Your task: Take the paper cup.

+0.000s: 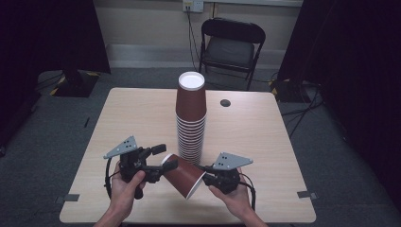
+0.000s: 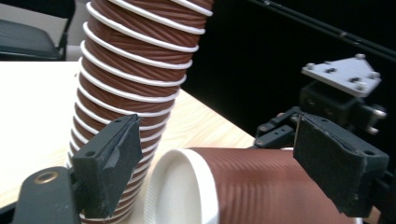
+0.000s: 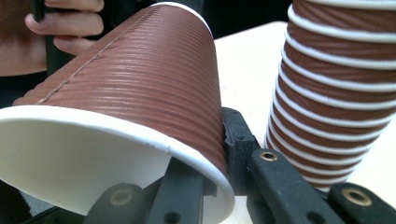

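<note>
A single brown ribbed paper cup (image 1: 184,177) lies tilted between my two grippers at the table's near edge, its white mouth toward the right gripper. My right gripper (image 1: 202,177) is shut on its rim, one jaw inside the mouth and one outside (image 3: 210,158). My left gripper (image 1: 165,157) has its pads against both sides of the cup's base end (image 2: 224,163). Just behind them stands a tall stack of upside-down brown cups (image 1: 191,118), which rises close beside the held cup (image 2: 252,182) in the left gripper view and at the right in the right gripper view (image 3: 336,93).
The wooden table (image 1: 255,137) has a small black round hole (image 1: 225,102) to the right of the stack. A black folding chair (image 1: 231,45) stands behind the table. Dark curtains hang at both sides.
</note>
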Available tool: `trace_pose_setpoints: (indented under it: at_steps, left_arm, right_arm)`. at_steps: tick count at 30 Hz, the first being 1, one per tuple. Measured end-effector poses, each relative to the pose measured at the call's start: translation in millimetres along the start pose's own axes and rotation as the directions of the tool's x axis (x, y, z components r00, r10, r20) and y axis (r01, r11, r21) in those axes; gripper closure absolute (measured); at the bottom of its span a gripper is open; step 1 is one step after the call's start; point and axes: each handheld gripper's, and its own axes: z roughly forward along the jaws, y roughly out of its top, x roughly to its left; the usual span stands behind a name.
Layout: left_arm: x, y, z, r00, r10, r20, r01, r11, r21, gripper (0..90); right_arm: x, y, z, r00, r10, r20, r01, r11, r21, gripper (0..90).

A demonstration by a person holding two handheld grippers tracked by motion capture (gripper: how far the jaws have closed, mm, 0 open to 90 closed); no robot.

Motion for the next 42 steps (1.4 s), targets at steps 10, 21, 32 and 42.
trace_pose_setpoints:
  at_steps: [10, 21, 32, 42]
  left_arm:
    - [-2.6, -6.4, 0.7, 0.9901, 0.139, -0.019, -0.137, 0.9863, 0.092, 15.6]
    - [-11.2, -21.7, 15.9, 0.9552, 0.288, 0.068, -0.296, 0.9295, 0.220, 15.7]
    - [-17.4, -31.5, 26.6, 0.9026, 0.399, 0.161, -0.430, 0.8550, 0.290, 15.3]
    - [-26.7, -40.7, 40.3, 0.8468, 0.473, 0.243, -0.531, 0.7799, 0.332, 15.5]
  right_arm:
    - [-10.2, -5.6, -2.3, 0.9975, 0.068, -0.020, -0.066, 0.9926, 0.103, 85.9]
    - [-24.2, -5.1, -5.6, 0.9918, 0.123, -0.037, -0.109, 0.9598, 0.259, 86.0]
    - [-34.1, -0.5, -8.2, 0.9829, 0.163, -0.085, -0.123, 0.9248, 0.360, 86.0]
    - [-36.1, 5.8, -3.0, 0.9713, 0.190, -0.143, -0.096, 0.8644, 0.494, 86.1]
